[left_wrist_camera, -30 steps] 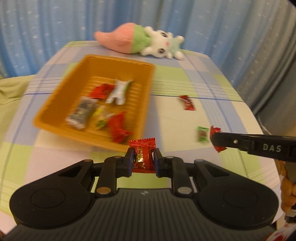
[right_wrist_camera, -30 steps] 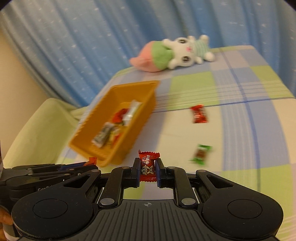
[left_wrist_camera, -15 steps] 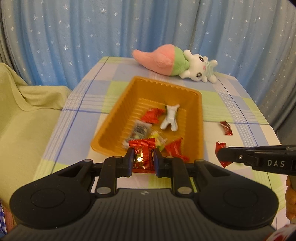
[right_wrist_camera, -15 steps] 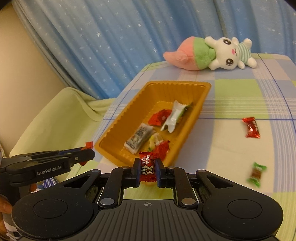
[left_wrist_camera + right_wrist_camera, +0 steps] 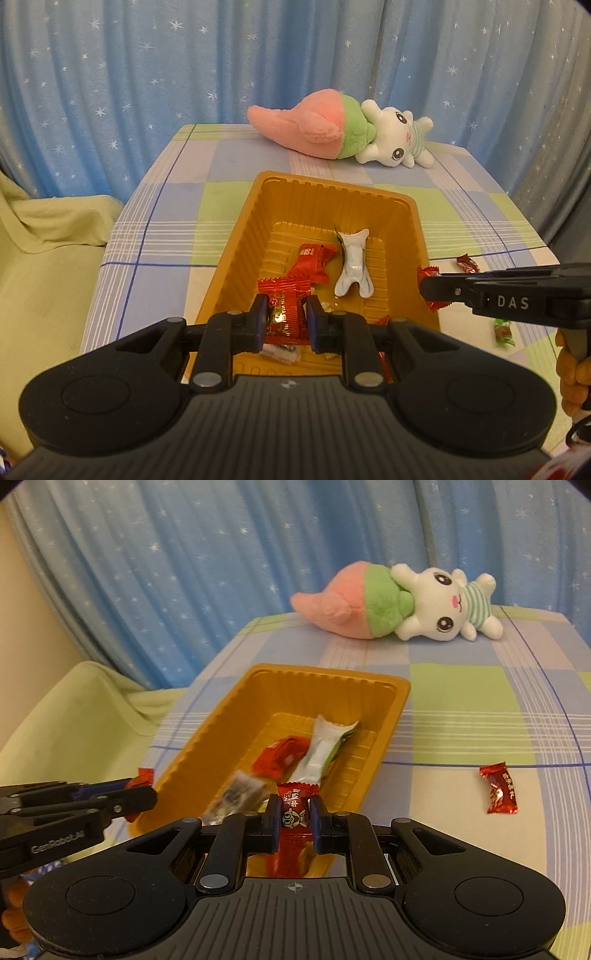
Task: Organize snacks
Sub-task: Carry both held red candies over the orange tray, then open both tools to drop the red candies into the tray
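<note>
A blue star-printed curtain (image 5: 147, 74) fills the background behind a table covered with a checked cloth (image 5: 177, 229) of blue, green and cream squares. A pale green cover (image 5: 44, 258) drapes over something beside the table's left edge. At the far end of the table a plush toy (image 5: 343, 129) lies on its side, a white rabbit with a pink and green tail part.

Nearer the cameras sits an orange tray (image 5: 240, 236), rectangular with ribbed walls. It holds a red wrapped snack (image 5: 314, 260), a long white packet (image 5: 354, 266) beside it, and a dark, blurred packet (image 5: 236, 797) closer to the near wall; more wrappers lie under the grippers, too hidden to tell apart.

The left gripper (image 5: 284, 319) points forward and downward over the tray's near end, its jaws pressed onto a red foil sachet (image 5: 284, 310) that stands upright between the pads. The right gripper (image 5: 295, 818) also tilts downward at the tray's near right corner, pinching a red candy (image 5: 295, 805) with a small cartoon face on its wrapper. In the left wrist view the right gripper reaches in from the right edge, level with the tray's right wall, with fingers of the person's hand (image 5: 572, 373) wrapped around its handle.

Outside the tray, on the cloth to its right, lie a red candy with twisted ends (image 5: 496, 788) and, nearer, a small green-wrapped candy (image 5: 503, 331).
</note>
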The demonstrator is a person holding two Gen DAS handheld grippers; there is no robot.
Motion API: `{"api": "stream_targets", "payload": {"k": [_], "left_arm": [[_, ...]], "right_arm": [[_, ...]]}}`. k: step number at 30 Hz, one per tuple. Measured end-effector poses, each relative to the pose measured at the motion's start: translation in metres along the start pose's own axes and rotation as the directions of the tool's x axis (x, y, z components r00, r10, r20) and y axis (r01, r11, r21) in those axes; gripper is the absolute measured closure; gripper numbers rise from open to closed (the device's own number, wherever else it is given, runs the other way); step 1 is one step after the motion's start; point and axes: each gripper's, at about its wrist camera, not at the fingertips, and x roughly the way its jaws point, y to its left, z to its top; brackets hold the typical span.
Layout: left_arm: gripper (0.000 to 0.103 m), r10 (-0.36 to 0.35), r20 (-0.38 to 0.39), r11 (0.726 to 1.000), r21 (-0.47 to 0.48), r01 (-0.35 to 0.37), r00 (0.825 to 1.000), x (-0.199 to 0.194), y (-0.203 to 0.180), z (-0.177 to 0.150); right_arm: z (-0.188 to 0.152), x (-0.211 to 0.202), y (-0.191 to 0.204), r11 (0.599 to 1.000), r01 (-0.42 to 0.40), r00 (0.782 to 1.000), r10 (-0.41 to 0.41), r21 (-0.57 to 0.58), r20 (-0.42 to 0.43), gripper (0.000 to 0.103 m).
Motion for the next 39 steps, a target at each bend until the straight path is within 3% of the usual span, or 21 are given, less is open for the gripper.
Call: {"api": "stream_targets", "payload": {"k": [13,24,39], "left_arm": [[0.083,-0.013,-0.049,0.999,0.047,0.016,0.999,0.046,0.013,0.018],[0.083,-0.024,-0.063,0.996,0.081,0.030,0.998,0.071,0.014,0.029],[0.082,-0.030,-0.063,0.993,0.111,0.037,0.998,0.096,0.008,0.048]], "right_arm": [[0.016,0.044,0.000,0.994,0.101,0.994,-0.102,-0.032,-0.036,0.086],[0.023,0.054,-0.005,0.993,0.115,0.993,-0.115,-0.017,-0.041,0.084],[0.027,0.044,-0.008,0.994,0.108,0.994,-0.108,0.034,-0.002,0.060]]}}
